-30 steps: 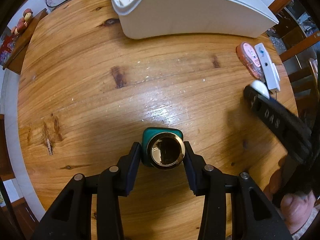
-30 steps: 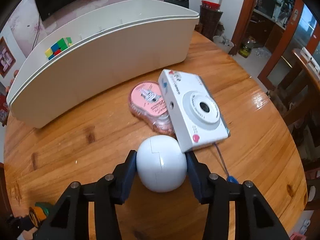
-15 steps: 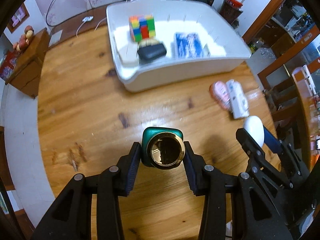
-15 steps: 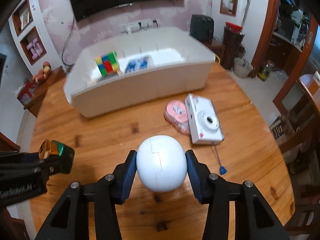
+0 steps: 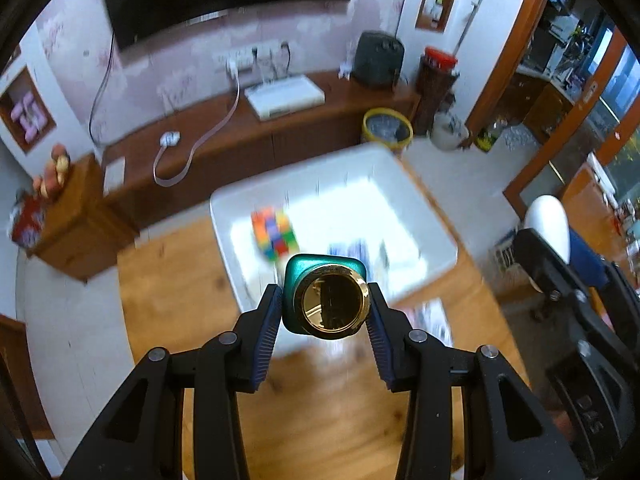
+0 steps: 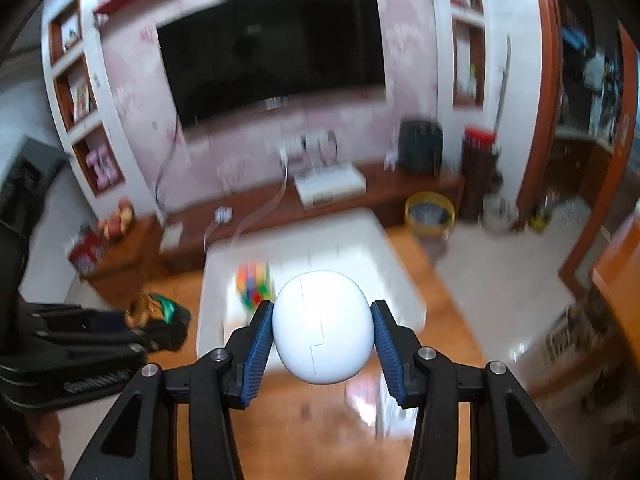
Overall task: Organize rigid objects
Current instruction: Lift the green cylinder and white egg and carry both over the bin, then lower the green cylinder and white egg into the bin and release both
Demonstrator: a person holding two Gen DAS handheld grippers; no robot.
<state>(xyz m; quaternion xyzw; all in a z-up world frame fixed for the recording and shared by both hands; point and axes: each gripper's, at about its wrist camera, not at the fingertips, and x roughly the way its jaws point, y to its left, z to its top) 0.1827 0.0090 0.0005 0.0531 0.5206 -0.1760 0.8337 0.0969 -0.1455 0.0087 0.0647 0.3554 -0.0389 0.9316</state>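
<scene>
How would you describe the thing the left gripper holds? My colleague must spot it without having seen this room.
Start at the big white bin on the round wooden table. In front of it, the left gripper is clamped on a small teal bottle with a shiny gold cap facing the camera. Its neighbour, in the right gripper, is a plain white egg-shaped ball.

A dark television [image 6: 272, 52] hung on the pink wall. Below it, a white box [image 5: 285, 95] sat on a long wooden cabinet [image 5: 256, 136]. A yellow bin [image 5: 387, 128] stood nearby.
</scene>
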